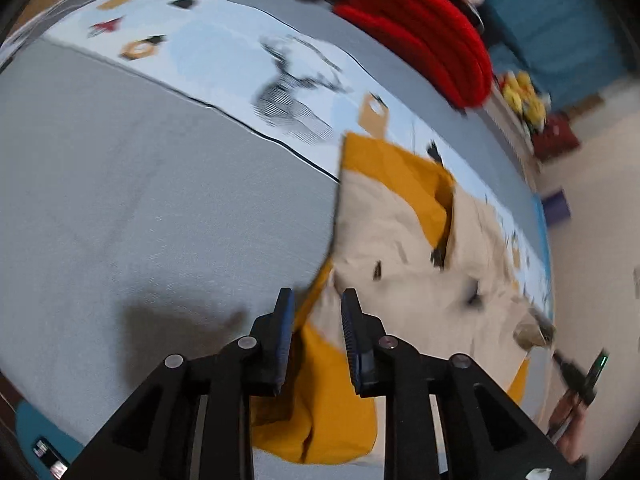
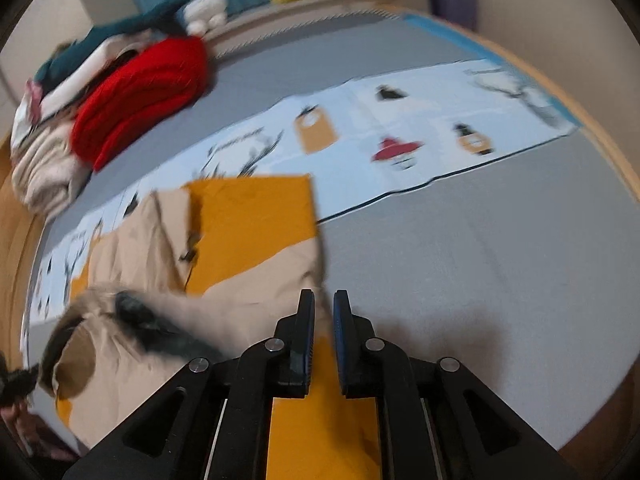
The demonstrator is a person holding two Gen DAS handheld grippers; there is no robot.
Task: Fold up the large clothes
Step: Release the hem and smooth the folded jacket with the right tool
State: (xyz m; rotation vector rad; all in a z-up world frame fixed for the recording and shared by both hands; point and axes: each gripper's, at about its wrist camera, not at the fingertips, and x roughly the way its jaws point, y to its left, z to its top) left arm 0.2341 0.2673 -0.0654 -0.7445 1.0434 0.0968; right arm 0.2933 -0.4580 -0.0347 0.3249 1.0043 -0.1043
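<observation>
Left wrist view: we see the left gripper [image 1: 318, 300] pinching an edge of the beige-and-mustard coat [image 1: 408, 236] spread on the grey bed [image 1: 140, 200], while our right gripper [image 2: 324, 300] clamps another coat edge, red knit [image 2: 140, 96] behind.

Black hand-held gripper [image 1: 318, 300], blue ribbed pads [image 1: 285, 332]

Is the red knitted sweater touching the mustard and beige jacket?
Apart. The right wrist view shows grey mat and the printed blue strip between the red sweater and the jacket.
</observation>
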